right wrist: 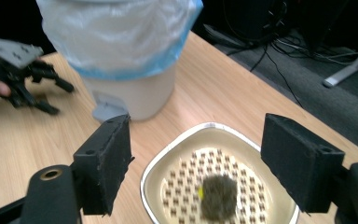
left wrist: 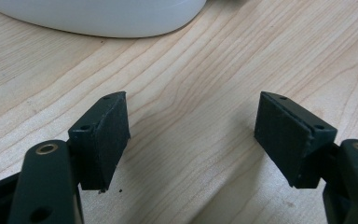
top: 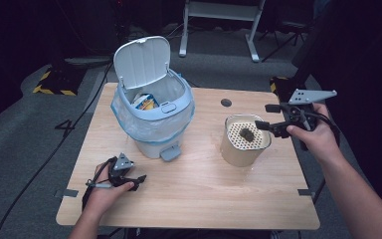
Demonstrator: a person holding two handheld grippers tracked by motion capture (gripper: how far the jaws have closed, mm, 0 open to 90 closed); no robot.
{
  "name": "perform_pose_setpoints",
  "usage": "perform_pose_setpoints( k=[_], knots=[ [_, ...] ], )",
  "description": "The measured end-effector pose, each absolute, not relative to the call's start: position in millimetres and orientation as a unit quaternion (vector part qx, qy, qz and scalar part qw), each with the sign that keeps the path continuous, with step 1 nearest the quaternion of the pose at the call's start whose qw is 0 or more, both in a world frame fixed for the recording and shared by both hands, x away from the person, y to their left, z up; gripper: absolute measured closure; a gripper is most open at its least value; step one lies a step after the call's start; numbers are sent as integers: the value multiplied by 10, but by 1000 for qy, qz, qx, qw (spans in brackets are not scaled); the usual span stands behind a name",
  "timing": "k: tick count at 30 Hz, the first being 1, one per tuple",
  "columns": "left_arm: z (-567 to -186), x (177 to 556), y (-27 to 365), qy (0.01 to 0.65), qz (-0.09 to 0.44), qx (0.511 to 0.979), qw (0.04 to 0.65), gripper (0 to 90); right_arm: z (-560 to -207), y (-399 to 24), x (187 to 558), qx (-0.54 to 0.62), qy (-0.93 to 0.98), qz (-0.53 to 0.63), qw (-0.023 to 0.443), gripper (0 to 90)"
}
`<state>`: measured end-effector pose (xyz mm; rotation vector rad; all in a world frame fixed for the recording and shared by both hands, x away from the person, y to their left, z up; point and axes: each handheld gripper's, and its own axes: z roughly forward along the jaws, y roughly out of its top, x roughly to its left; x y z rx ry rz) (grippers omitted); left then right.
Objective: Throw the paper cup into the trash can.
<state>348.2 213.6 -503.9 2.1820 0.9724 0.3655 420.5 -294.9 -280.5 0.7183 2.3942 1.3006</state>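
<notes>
Right gripper (top: 268, 117) hovering at right rim of beige container (top: 238, 149), jaws spread wide, nothing between them. Dark clump (right wrist: 219, 196) sitting on perforated insert inside container, right of pedal bin (top: 154, 107). Bin lid standing open, blue liner folding over rim. Left gripper (top: 138, 180) resting on table (top: 204, 199) near front left edge, jaws wide, gripping nothing.

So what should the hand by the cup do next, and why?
Probably lower the right gripper onto the dark clump and close. Its jaws are open just above the clump, which sits on the cup's holed insert; the bin is open.
</notes>
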Motion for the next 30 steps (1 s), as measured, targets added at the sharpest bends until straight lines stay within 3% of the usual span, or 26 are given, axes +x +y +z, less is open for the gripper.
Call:
perform_pose_setpoints(
  k=[7,19,30],
  knots=[
    [-5040,3478,2130,379,143,843,354,261,-3129,-3117,3983,273,842,427,184,257],
    [-5039,3474,2124,381,144,842,353,259,-3835,-3351,3675,331,829,423,155,262],
    [-5036,3463,2117,386,148,841,350,259,-4363,-3388,3617,361,820,412,167,238]
  ],
)
